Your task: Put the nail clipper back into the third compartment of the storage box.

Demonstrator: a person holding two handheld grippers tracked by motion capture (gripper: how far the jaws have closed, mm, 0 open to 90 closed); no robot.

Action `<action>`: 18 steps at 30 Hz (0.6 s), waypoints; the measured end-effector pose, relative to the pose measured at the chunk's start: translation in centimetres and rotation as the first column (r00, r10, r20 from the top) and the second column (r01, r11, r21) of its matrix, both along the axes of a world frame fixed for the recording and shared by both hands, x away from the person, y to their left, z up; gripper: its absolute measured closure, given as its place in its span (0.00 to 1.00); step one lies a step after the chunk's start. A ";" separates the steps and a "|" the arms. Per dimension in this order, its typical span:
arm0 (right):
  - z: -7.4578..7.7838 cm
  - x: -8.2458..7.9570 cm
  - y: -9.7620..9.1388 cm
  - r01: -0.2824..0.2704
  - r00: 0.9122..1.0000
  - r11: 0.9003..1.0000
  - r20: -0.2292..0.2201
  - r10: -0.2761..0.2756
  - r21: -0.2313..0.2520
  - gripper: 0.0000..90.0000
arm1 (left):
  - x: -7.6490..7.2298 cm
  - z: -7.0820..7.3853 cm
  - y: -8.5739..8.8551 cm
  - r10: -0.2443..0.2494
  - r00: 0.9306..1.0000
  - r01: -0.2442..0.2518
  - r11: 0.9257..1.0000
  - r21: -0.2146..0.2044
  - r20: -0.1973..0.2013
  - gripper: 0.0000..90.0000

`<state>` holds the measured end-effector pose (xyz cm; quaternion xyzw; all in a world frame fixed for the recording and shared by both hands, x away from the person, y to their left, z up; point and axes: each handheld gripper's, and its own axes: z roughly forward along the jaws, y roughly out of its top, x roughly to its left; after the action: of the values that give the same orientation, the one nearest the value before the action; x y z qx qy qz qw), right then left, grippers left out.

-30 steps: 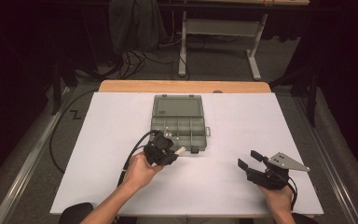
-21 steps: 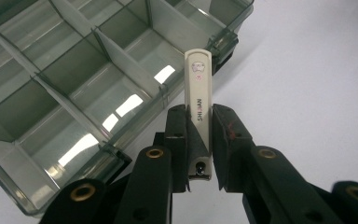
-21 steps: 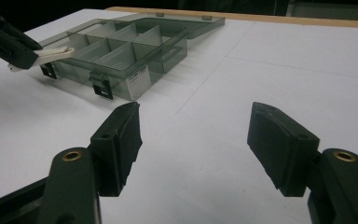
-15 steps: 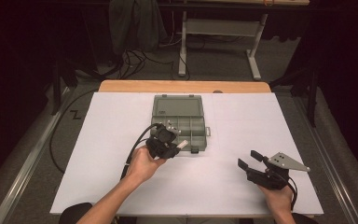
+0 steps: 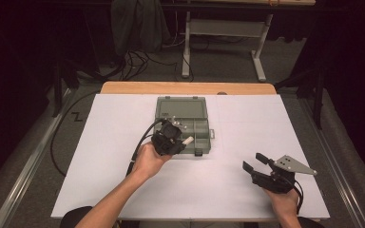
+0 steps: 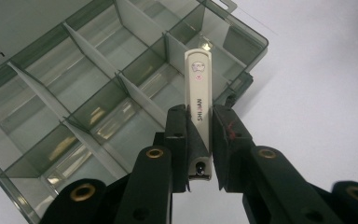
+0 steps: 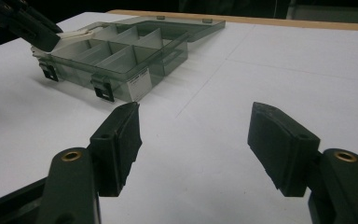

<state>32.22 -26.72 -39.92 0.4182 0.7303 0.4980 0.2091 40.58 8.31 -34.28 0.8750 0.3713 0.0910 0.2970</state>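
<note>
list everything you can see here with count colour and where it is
clear grey plastic compartment box: 1, smoky grey, lid open, centre of the table
slim white nail clipper: 1, white with dark lettering, clamped in the left gripper above the box
white table sheet: 1, white, covers the tabletop
wooden table edge: 1, light brown, far side
metal stand: 1, pale grey, on the floor beyond the table
left gripper: 1, black, over the box's near edge
right gripper: 1, black, jaws apart and empty, above the sheet near right
</note>
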 end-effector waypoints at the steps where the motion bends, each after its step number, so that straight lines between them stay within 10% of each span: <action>1: 0.0 0.0 0.0 0.000 1.000 1.000 0.000 0.000 0.000 0.40 | 0.1 0.0 0.0 0.001 1.000 -0.001 1.000 0.003 0.003 0.85; 18: 0.0 0.0 0.0 0.002 1.000 1.000 0.000 -0.002 0.002 0.40 | 1.9 -0.1 0.7 0.044 0.999 -0.044 0.999 -0.018 -0.006 0.85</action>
<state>32.19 -26.73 -39.89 0.4191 0.7293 0.4987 0.2092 42.48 9.02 -34.33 0.8641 0.3923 0.0916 0.3016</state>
